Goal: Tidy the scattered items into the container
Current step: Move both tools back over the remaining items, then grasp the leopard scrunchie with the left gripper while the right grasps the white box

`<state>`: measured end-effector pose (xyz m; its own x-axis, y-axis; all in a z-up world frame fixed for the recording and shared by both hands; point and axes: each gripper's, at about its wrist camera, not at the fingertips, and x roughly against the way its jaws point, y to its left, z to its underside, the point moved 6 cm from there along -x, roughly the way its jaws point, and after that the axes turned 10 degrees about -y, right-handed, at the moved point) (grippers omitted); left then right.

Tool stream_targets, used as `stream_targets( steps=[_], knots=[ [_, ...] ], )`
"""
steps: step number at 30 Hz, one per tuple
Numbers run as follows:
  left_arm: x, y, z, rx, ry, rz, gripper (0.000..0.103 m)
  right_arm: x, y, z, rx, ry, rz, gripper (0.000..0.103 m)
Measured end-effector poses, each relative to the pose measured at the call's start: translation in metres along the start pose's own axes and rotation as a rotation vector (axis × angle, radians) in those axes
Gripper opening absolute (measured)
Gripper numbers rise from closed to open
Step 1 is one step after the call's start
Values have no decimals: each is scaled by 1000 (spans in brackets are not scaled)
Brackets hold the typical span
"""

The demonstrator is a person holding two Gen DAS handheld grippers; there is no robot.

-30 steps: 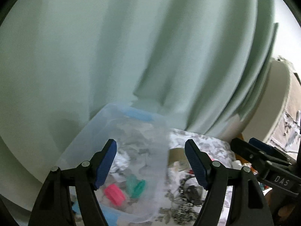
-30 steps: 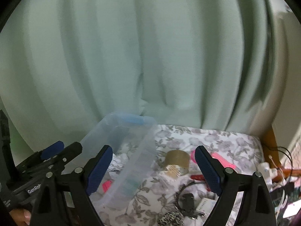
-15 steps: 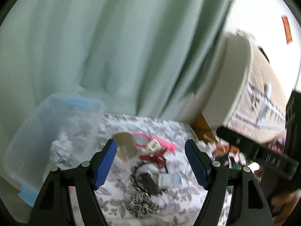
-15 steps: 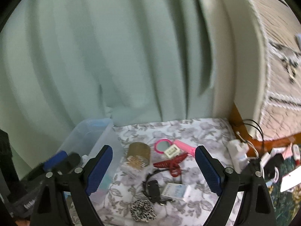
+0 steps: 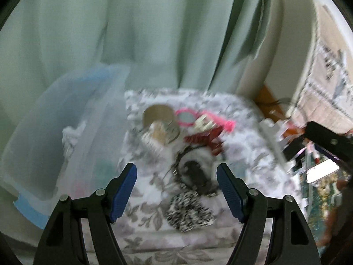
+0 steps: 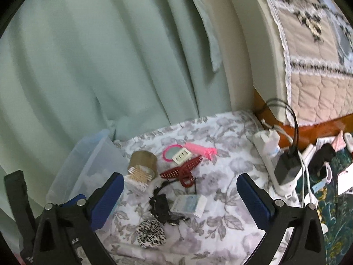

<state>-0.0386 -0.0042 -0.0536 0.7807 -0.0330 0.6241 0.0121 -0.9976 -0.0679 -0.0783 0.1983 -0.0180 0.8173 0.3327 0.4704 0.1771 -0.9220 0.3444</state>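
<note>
A clear plastic container [image 6: 88, 165] with blue clips stands at the left of the floral cloth; it also shows in the left wrist view [image 5: 66, 132], with crumpled white stuff inside. Scattered on the cloth are a brown tape roll [image 6: 143, 159], a cotton-swab box [image 6: 138, 175], a pink mirror [image 6: 173, 152], a red hair claw [image 6: 182, 172], a black hair tie [image 6: 161, 205], a small white box [image 6: 189, 202] and a leopard scrunchie [image 6: 151, 234]. My left gripper [image 5: 176, 190] is open above the scrunchie [image 5: 189, 212]. My right gripper [image 6: 179, 195] is open above the items.
A green curtain [image 6: 99, 66] hangs behind the cloth. A white power strip with plugs and cables [image 6: 284, 165] lies at the right edge. A quilt-covered white piece of furniture [image 6: 297, 44] stands at the right. The left wrist view is blurred.
Both views have swung from the container toward the right and down, onto the scattered items. Both grippers stay open and empty.
</note>
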Motion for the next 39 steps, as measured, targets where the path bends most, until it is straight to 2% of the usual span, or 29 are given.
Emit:
stream_targets(
  steps=[2, 4, 10, 14, 21, 24, 28, 33, 39],
  knots=[
    [-6, 3, 11, 11, 33, -18, 76, -9, -8, 11, -14, 52, -5, 103],
    [-10, 3, 23, 18, 63, -16, 76, -18, -16, 24, -8, 88, 24, 103],
    [-25, -16, 41, -44, 105, 28, 76, -37, -32, 58, -17, 175, 44, 103],
    [-35, -25, 52, -72, 163, 42, 76, -47, -35, 71, 8, 216, 69, 103],
    [-63, -22, 79, -72, 276, 1, 76, -64, -40, 87, -37, 269, 67, 102],
    [-70, -19, 84, -69, 276, -13, 76, -71, -43, 92, -49, 291, 97, 102],
    [-77, -20, 89, -77, 281, -3, 75, -81, -45, 94, -76, 302, 88, 98],
    [-88, -18, 93, -55, 310, 26, 75, -99, -46, 100, -113, 337, 69, 92],
    [-99, -14, 98, 17, 351, 84, 75, -123, -47, 113, -160, 389, 47, 85]
  ],
)
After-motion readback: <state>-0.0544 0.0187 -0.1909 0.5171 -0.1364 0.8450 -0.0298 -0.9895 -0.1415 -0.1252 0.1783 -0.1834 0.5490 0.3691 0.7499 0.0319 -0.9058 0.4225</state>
